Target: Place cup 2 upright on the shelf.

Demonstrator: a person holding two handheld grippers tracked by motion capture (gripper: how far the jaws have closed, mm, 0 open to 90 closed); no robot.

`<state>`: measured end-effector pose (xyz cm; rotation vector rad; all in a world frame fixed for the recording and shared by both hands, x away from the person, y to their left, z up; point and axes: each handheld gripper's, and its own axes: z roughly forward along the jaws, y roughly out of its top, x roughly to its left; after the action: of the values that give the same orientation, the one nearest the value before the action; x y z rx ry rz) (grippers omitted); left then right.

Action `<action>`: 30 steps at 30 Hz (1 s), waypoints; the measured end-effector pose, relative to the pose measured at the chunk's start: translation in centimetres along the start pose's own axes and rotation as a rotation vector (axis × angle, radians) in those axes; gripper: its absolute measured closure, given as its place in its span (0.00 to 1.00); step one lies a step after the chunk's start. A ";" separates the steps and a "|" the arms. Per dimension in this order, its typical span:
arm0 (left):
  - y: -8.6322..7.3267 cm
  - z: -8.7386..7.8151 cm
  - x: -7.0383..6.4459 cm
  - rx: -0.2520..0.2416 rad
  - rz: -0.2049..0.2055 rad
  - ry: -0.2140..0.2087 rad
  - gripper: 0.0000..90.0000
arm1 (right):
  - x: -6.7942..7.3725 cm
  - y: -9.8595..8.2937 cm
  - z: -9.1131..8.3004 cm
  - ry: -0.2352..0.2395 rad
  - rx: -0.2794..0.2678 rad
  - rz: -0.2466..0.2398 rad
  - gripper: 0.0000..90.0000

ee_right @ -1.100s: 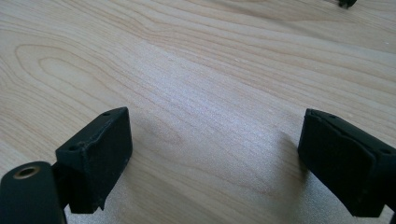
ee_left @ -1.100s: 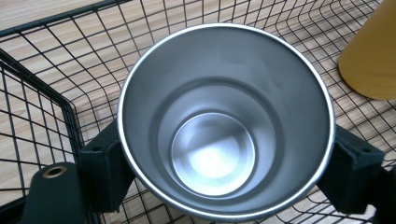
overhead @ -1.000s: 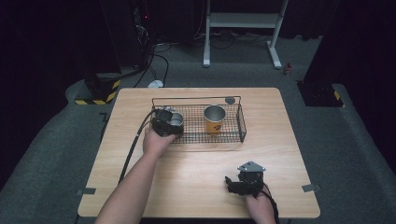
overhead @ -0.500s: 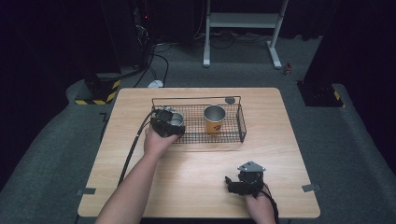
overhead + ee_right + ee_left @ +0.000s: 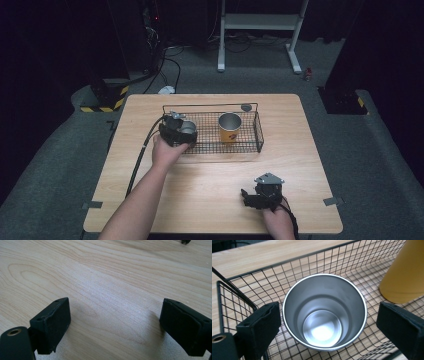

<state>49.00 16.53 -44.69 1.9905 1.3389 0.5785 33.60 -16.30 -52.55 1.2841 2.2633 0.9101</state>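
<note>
Your table (image 5: 210,200) is a pale wood top, bare across most of its near half. On its far half sits a black wire basket (image 5: 212,148), its long side running left to right, with a small round tag (image 5: 246,107) on its far rail.

Inside the basket, toward the right, stands an orange cup (image 5: 229,127), upright, mouth up. At the left end of the basket stands a steel cup (image 5: 188,128), also upright; the left gripper view looks straight down into it, with the steel cup (image 5: 324,312) on the mesh near the basket's corner and the orange cup (image 5: 405,272) just beside it, with a gap between the two.

Your left gripper (image 5: 176,131) is at that left end of the basket, over the steel cup. Its jaws stand wide apart, one on either side of the rim, each with a sliver of mesh showing between pad and cup, so it grips nothing. Your left hand (image 5: 167,152) holds it from the near side, forearm reaching in from the bottom edge, the cable trailing off to the left.

Your right gripper (image 5: 255,196) rests low near the table's near right edge, well apart from the basket. Its jaws are spread wide over bare wood, with nothing between them.
</note>
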 end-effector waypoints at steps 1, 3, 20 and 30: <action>0.0 -0.2 0.0 0.000 0.007 0.008 0.08 | 0.0 0.0 0.0 0.000 0.000 0.000 0.11; -0.1 -0.6 0.0 -0.010 0.000 0.001 0.08 | 0.0 0.0 0.0 0.000 0.000 0.000 0.11; -1.8 -3.8 1.2 -0.038 -0.019 -0.042 0.11 | 0.0 0.0 0.0 0.000 -0.001 0.002 0.11; -3.9 -5.8 1.3 -0.079 -0.008 -0.067 0.12 | 0.0 0.0 0.0 0.000 -0.001 0.002 0.11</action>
<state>43.09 20.39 -43.61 1.9227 1.2642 0.5483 33.59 -16.28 -52.55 1.2868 2.2615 0.9115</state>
